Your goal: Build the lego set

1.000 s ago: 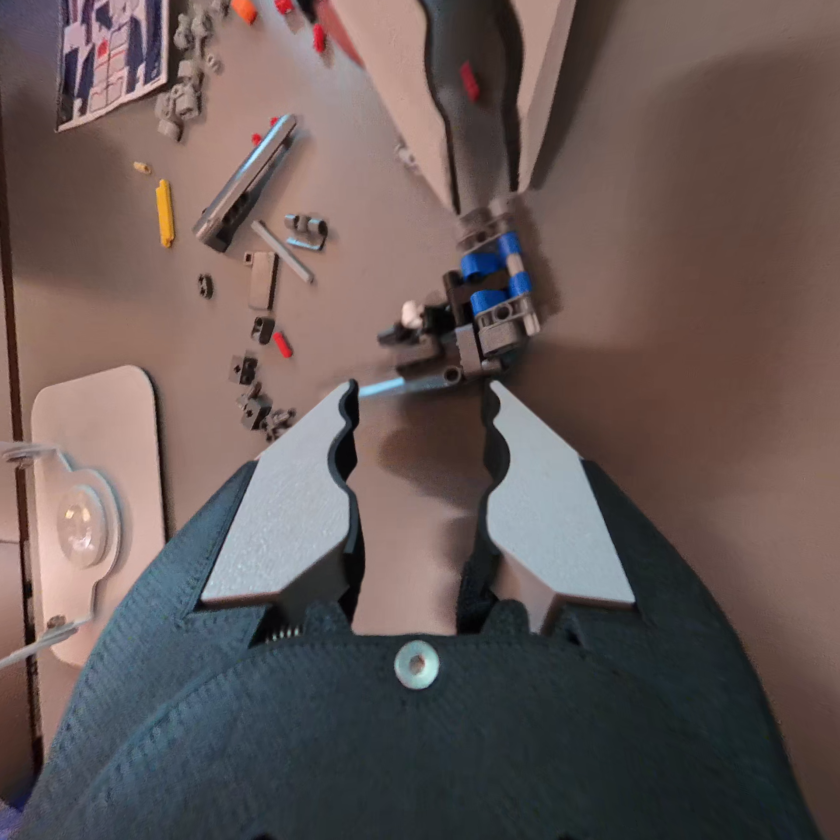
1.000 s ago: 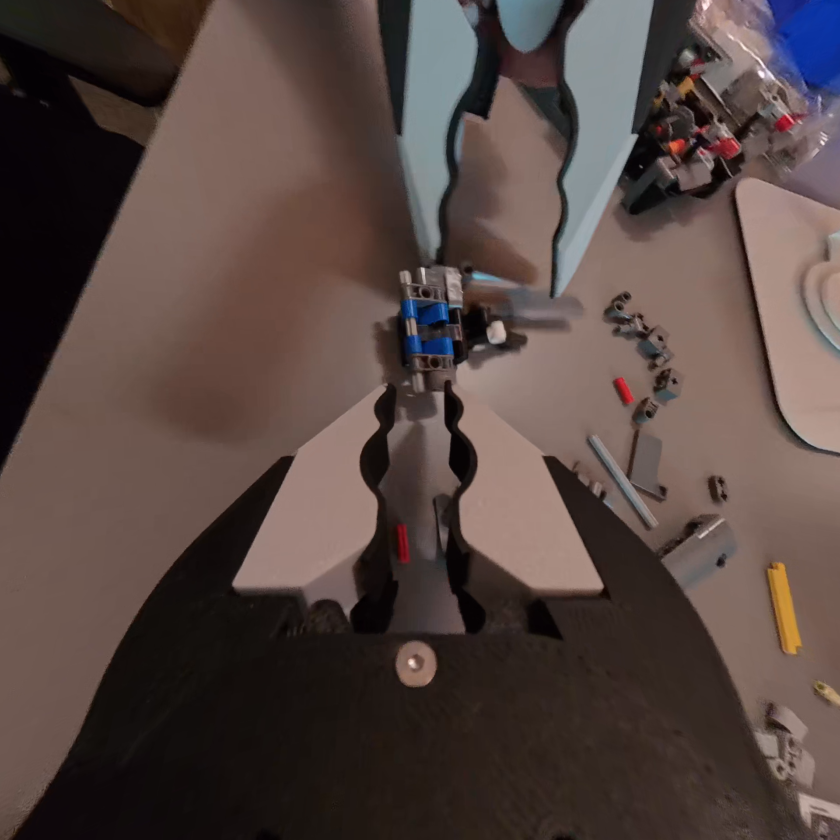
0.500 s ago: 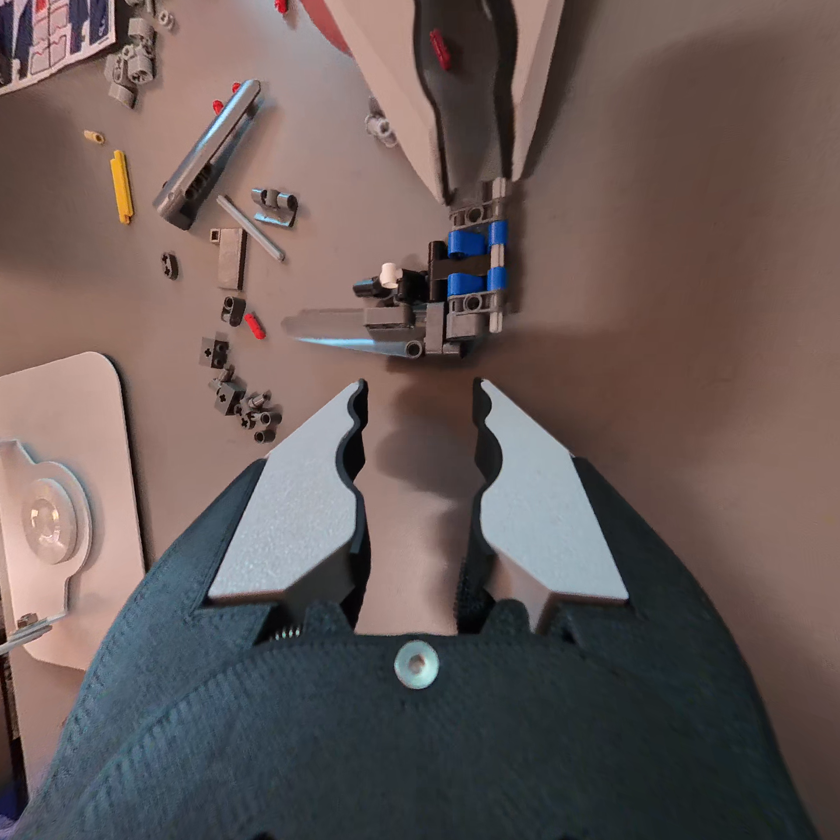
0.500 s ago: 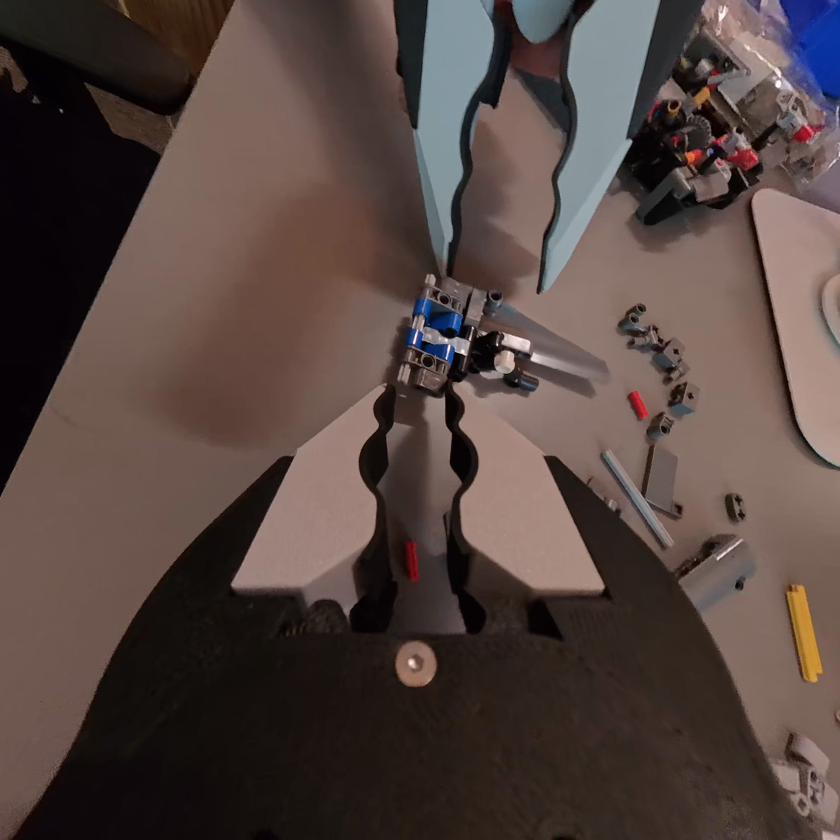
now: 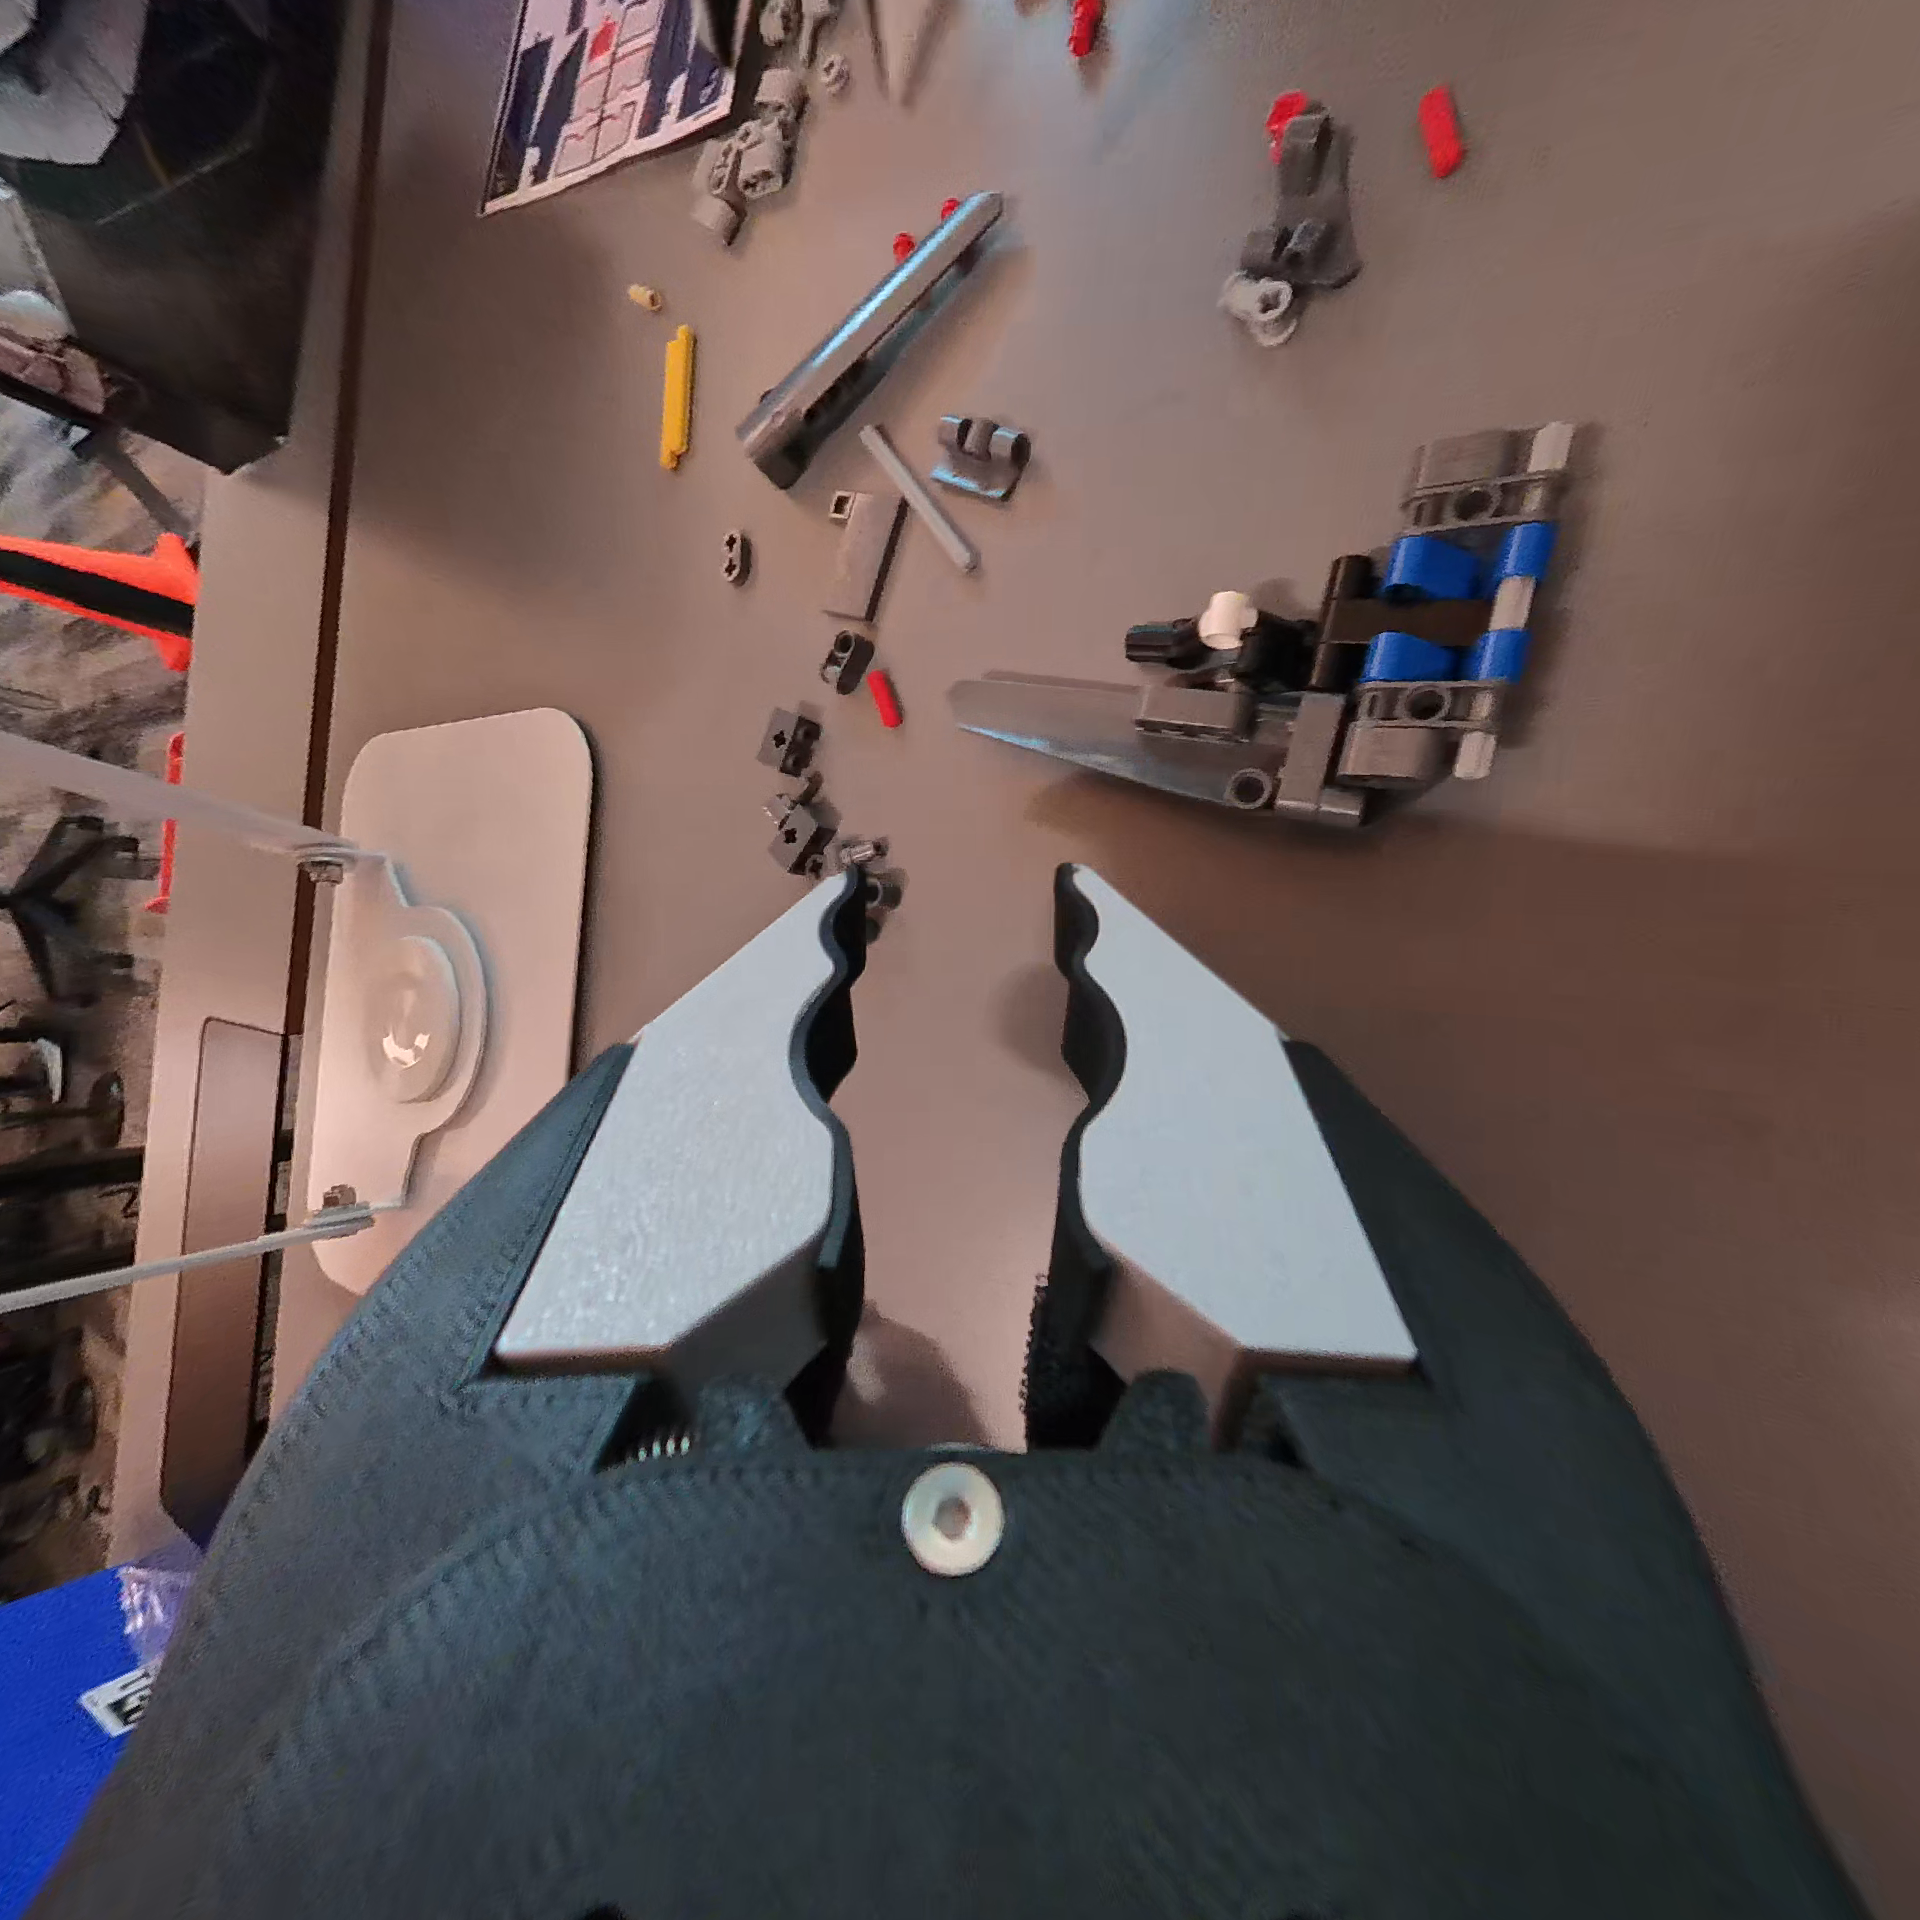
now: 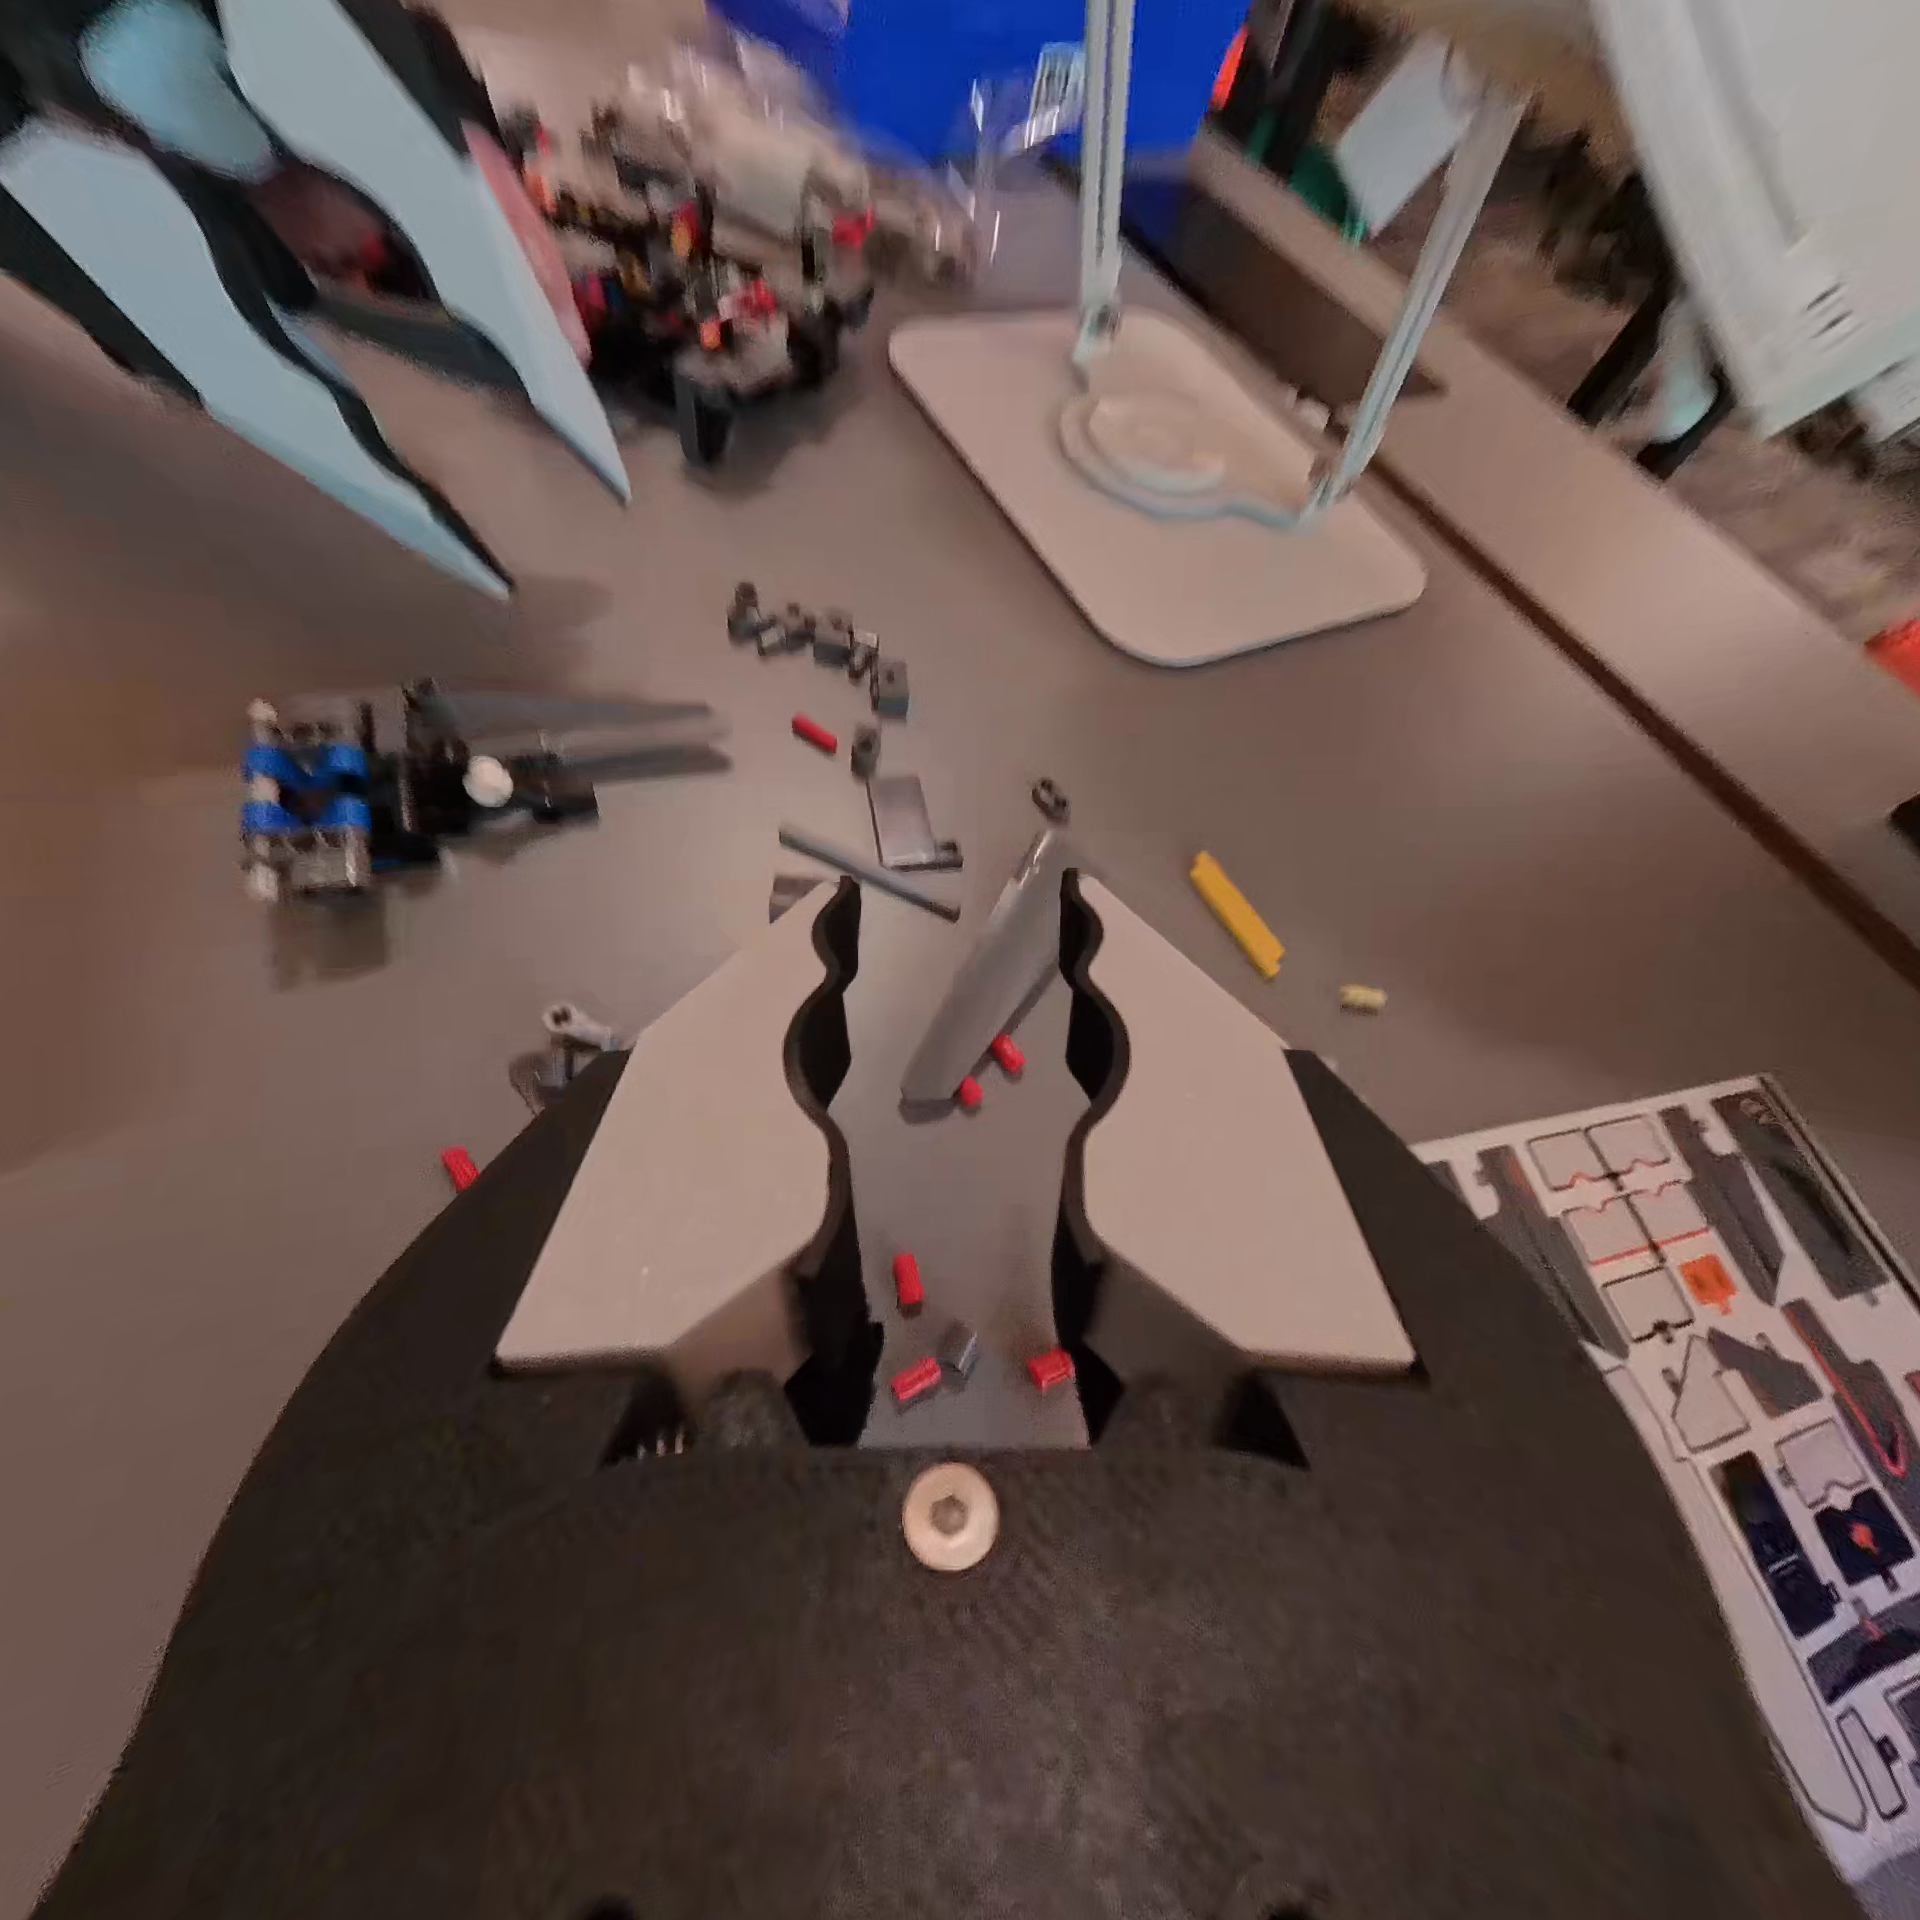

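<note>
A small grey, blue and black lego assembly (image 5: 1382, 665) with a long grey wing plate lies on the brown table, up and right of my left gripper (image 5: 956, 883), which is open and empty. It also shows in the right wrist view (image 6: 353, 790), at the left. My right gripper (image 6: 961, 883) is open and empty above a long grey wing piece (image 6: 987, 997) with red pins. The left gripper shows in the right wrist view at top left (image 6: 312, 312).
Loose parts lie about: a yellow bar (image 5: 677, 395), a grey axle (image 5: 920, 497), small dark connectors (image 5: 800, 800), red pins (image 6: 914, 1278). A sticker sheet (image 6: 1704, 1403) lies at the right. A white stand base (image 6: 1174, 499) and a heap of parts (image 6: 727, 312) stand beyond.
Both grippers have drawn back from the assembly, which now lies alone on the table. The right gripper has swung right over the long grey wing piece and opened wider.
</note>
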`<state>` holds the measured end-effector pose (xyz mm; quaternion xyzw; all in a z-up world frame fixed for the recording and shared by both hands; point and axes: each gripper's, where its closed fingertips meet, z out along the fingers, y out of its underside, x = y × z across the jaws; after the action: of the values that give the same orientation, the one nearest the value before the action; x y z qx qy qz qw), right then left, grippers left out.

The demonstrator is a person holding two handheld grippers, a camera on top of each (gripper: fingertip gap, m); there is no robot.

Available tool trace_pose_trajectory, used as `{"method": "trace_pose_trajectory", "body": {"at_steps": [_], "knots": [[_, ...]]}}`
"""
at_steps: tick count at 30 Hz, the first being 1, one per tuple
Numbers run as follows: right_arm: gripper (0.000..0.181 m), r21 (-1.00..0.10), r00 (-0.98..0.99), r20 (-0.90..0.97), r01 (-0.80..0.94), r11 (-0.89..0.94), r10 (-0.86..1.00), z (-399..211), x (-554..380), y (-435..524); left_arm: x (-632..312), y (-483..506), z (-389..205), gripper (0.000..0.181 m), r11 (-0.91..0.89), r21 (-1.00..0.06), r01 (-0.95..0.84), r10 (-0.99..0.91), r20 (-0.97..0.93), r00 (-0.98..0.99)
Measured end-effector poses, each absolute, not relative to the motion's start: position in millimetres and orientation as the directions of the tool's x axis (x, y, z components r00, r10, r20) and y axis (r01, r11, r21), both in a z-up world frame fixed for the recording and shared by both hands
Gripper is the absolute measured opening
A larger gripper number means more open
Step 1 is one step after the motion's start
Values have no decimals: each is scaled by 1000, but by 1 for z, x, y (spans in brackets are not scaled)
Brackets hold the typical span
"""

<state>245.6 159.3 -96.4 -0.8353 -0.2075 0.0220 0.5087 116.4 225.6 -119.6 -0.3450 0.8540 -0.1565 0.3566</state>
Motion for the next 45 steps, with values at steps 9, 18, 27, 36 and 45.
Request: {"method": "trace_pose_trajectory", "body": {"at_steps": [9, 18, 27, 36, 45], "knots": [[21, -668, 874, 340, 485, -564, 348, -150, 249, 168, 122, 225, -121, 31, 716, -507, -480, -698, -522, -491], [0, -673, 877, 361, 481, -562, 318, -148, 257, 169, 124, 226, -122, 30, 717, -509, -476, -697, -530, -483], [0, -700, 885, 357, 465, -542, 298, -140, 259, 169, 125, 226, -120, 29, 718, -511, -472, -696, -537, -477], [20, -693, 908, 325, 419, -587, 264, -150, 260, 175, 126, 223, -121, 28, 722, -509, -469, -692, -538, -482], [7, -722, 932, 291, 363, -589, 218, -147, 271, 176, 129, 224, -126, 27, 723, -504, -473, -691, -542, -479]]}}
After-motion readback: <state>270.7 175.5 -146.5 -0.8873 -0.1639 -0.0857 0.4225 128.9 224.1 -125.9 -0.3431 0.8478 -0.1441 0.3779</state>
